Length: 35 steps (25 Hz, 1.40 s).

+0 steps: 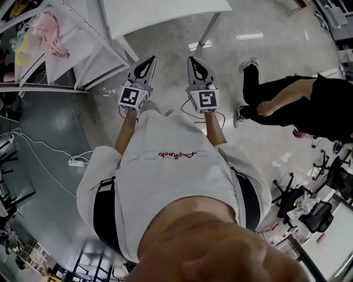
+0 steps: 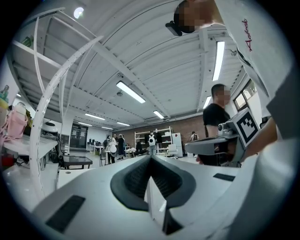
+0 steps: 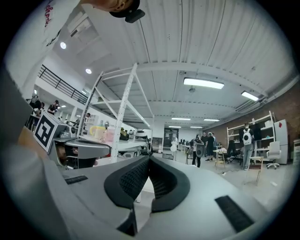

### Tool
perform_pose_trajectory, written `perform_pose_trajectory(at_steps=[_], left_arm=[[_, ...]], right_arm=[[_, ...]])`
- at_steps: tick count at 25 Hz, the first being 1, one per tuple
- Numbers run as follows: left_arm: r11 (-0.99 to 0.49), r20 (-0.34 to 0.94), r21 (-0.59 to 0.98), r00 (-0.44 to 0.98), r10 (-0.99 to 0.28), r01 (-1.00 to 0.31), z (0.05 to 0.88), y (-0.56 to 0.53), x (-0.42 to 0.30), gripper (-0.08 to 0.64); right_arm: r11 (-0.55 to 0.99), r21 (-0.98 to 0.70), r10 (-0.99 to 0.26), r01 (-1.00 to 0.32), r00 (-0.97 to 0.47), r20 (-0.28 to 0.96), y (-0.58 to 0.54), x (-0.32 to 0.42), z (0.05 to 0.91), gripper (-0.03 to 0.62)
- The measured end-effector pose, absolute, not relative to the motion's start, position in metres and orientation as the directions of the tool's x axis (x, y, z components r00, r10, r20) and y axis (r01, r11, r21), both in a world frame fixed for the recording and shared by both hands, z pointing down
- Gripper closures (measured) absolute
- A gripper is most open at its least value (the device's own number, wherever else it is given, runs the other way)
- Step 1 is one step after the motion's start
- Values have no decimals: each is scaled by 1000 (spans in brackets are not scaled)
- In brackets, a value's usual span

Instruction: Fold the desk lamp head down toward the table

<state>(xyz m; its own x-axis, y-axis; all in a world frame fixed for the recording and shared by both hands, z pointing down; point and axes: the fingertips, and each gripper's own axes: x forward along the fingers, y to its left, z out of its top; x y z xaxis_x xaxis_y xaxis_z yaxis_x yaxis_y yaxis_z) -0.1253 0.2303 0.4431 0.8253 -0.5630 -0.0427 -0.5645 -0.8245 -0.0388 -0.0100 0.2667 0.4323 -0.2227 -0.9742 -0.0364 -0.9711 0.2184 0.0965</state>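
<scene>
Left gripper (image 1: 149, 59): held level in front of the person's chest. Its jaws are closed tip to tip with nothing between them, as its own view shows (image 2: 150, 157).
Right gripper (image 1: 193, 59): just beside the left one and roughly parallel to it, also level. Its jaws are closed and empty (image 3: 149, 158).
Marker cubes: one at the rear of each gripper, left (image 1: 132, 97) and right (image 1: 204, 101).
Desk lamp: not visible in any of the three views.
Sweatshirt (image 1: 176, 171): grey with red lettering, worn by the person holding the grippers.
Table (image 1: 165, 14): white, ahead of the grippers, on a concrete floor (image 1: 165, 60).
Shelf rack (image 1: 71, 60): white, to the left, with a pink item (image 1: 52, 33) on it.
Power strip (image 1: 77, 161): on the floor at the left, with a white cable.
Second person (image 1: 298, 104): in black clothes, low to the floor at the right.
</scene>
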Motion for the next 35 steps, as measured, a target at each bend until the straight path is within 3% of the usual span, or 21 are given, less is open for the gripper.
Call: perform_pose_trajectory(at_steps=[20, 35], left_arm=[[-835, -38, -24, 836, -548, -549, 462, 182, -82, 537], [-845, -40, -2, 844, -535, -535, 471, -4, -21, 537]], right_arm=[[212, 113, -975, -971, -217, -37, 225, 30, 446, 568], [196, 126, -979, -972, -202, -33, 62, 79, 441, 568]])
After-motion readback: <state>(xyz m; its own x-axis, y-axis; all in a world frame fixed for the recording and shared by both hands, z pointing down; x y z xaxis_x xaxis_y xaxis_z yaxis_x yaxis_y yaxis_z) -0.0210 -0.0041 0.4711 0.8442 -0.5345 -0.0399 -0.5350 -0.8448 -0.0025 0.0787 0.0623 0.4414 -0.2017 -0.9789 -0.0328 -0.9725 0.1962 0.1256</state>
